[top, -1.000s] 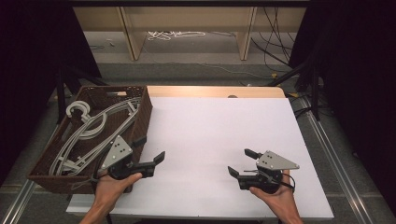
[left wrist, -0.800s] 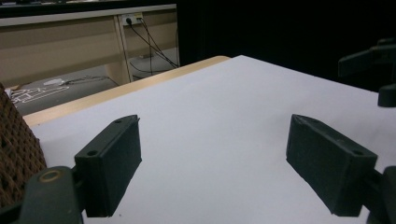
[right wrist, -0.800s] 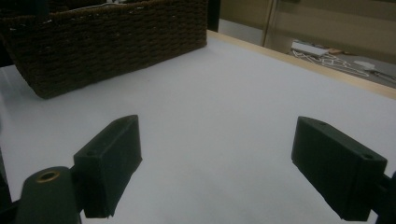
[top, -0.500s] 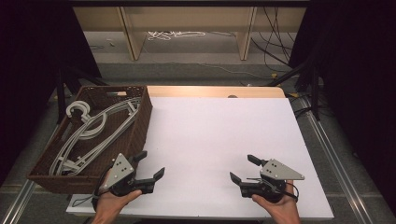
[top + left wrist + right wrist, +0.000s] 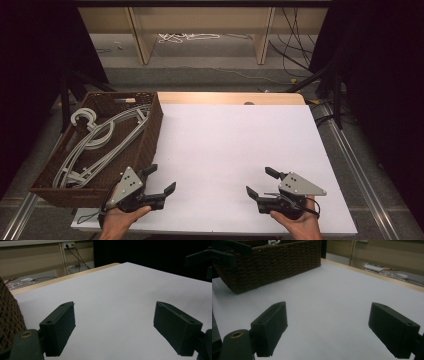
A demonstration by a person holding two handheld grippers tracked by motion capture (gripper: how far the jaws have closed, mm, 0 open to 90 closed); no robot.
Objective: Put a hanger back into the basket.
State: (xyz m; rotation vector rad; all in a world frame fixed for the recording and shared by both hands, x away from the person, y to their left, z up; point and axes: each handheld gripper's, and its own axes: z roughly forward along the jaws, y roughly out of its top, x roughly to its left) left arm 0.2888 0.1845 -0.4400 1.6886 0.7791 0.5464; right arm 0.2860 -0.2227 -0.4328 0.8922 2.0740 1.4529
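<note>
White hangers point(image 5: 95, 142) lie in a brown basket point(image 5: 150, 135) at the tabletop's point(image 5: 230, 150) left edge, their long sides running from near to far. Our left claw point(image 5: 161, 181), jaws apart and empty, sits just beside the basket's near corner, clearly nearer than our right claw point(image 5: 259, 183), also apart and empty.

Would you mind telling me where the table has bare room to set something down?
The white tabletop is bare from the wicker basket to its right edge, and between both grippers. Only the basket is crowded, with white hangers.
</note>
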